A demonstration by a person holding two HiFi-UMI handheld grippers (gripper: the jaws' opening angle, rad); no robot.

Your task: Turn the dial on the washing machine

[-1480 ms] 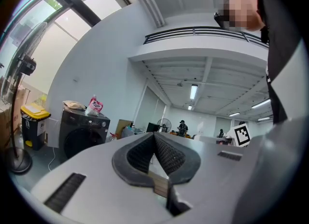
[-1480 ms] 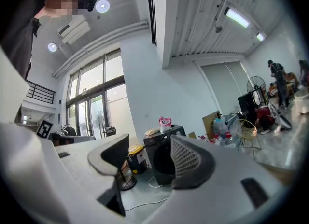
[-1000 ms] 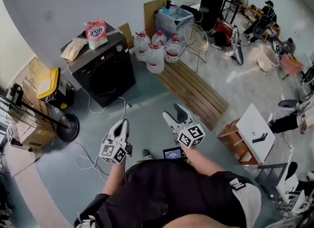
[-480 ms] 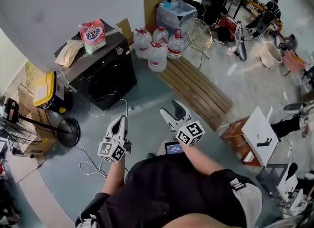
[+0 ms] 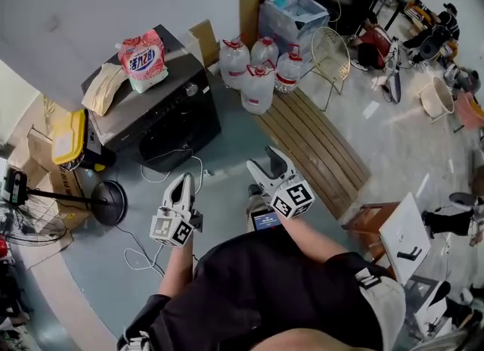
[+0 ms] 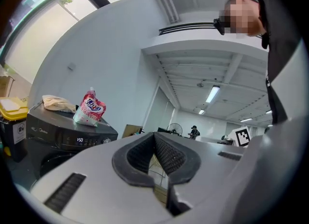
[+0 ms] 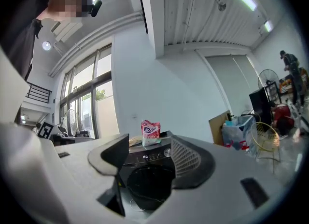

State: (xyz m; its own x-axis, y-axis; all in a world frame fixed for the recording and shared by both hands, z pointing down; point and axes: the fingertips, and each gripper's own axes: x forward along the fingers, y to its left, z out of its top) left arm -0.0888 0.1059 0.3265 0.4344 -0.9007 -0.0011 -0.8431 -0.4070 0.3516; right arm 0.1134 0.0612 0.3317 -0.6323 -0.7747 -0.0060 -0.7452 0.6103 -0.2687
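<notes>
The dark washing machine [image 5: 162,115] stands against the wall at the upper left, its round dial [image 5: 191,90] on the front panel. Both grippers hang in the air over the floor, well short of it. My left gripper [image 5: 184,183] is shut with nothing between its pads; in its own view [image 6: 154,141] the machine [image 6: 58,136] and dial [image 6: 107,140] lie to the left. My right gripper [image 5: 268,163] is open and empty. Between its jaws [image 7: 147,153] I see the machine's door [image 7: 145,179] and the dial [image 7: 167,152], still far off.
A pink detergent bag [image 5: 144,58] and a beige sack [image 5: 102,88] lie on the machine. Several water jugs [image 5: 257,73] and a slatted wooden board [image 5: 314,145] are to its right. A yellow-lidded bin [image 5: 69,134], a fan base [image 5: 110,202] and a floor cable [image 5: 144,255] are on the left.
The person has stepped closer to the washing machine, which now sits nearer and larger in the head view. Both grippers keep their pose, left shut and right open.
</notes>
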